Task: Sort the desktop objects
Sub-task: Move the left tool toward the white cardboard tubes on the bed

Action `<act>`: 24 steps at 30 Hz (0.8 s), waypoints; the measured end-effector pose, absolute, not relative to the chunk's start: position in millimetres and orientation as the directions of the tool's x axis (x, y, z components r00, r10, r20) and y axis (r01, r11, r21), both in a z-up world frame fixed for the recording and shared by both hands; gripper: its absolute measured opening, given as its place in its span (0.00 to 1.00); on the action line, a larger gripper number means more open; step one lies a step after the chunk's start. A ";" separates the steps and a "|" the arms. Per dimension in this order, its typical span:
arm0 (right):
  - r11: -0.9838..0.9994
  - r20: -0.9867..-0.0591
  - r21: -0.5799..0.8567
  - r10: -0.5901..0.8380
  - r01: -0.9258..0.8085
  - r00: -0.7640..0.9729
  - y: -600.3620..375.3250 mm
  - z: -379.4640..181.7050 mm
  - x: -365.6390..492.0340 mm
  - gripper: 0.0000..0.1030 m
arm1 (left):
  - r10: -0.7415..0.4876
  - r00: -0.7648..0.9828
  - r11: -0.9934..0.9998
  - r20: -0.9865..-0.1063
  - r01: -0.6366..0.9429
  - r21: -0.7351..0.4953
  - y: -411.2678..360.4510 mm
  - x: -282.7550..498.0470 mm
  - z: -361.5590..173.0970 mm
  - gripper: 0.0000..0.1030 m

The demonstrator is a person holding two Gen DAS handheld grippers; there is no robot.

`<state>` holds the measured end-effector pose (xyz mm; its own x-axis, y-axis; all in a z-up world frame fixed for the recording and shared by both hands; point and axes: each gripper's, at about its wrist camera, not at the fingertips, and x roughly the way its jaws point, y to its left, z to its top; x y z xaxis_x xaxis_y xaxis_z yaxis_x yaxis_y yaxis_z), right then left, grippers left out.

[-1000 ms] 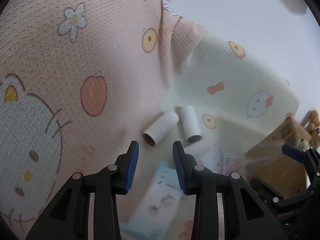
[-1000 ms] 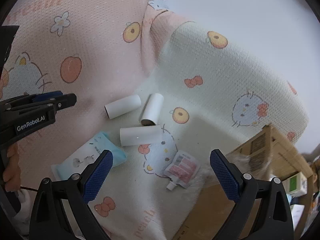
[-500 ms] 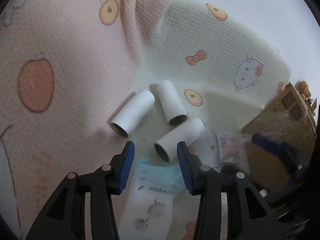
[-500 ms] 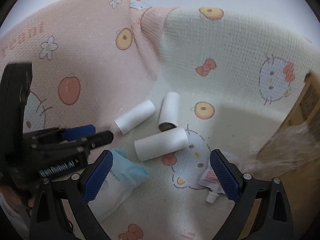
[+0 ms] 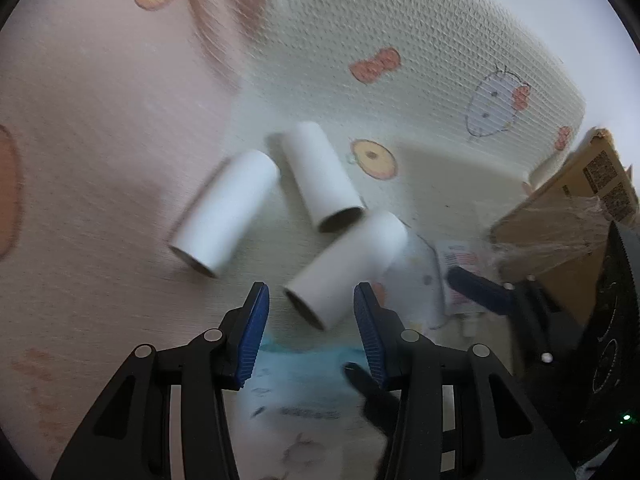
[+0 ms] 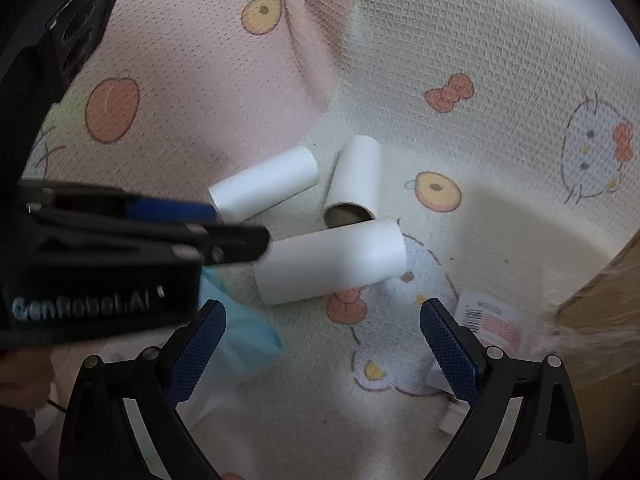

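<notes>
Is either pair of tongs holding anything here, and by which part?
Nothing is held. The left tongs stand open around the near end of a white cardboard tube, pads not touching; the right tongs are open and empty.

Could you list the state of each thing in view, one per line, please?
Left gripper: open, nothing between its pads.
Right gripper: open wide, empty.
Near tube: lying on its side, untouched.
Middle tube: lying down, open end toward the cameras.
Far tube: lying down.
Blue pack: flat on the blanket.
Pouch: flat, blurred.
Cardboard box: partly in view.
</notes>
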<state>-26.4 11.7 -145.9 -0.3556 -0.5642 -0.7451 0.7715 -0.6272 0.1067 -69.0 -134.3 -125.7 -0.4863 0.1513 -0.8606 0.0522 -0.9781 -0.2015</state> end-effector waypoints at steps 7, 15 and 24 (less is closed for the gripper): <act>-0.663 -0.760 0.117 -0.539 0.739 -0.363 8.6 -151.2 -49.1 0.89 | 0.263 -0.441 -0.917 -0.858 0.162 -0.364 -146.1 -87.0 -146.4 0.47; -0.715 -0.792 0.228 -0.531 0.660 -0.302 25.3 -161.4 -71.4 0.76 | 0.285 -0.427 -0.900 -0.858 0.189 -0.393 -144.1 -93.5 -154.2 0.47; -0.660 -0.765 0.202 -0.567 0.724 -0.304 23.7 -151.6 -46.4 0.76 | 0.331 -0.390 -0.891 -0.859 0.170 -0.421 -131.9 -97.4 -158.9 0.47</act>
<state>-46.4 23.7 -151.6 -0.3042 -0.5671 -0.7654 0.7236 -0.6602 0.2016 -97.4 -131.9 -158.9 -0.3902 0.3315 -0.8590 0.1698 -0.8910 -0.4210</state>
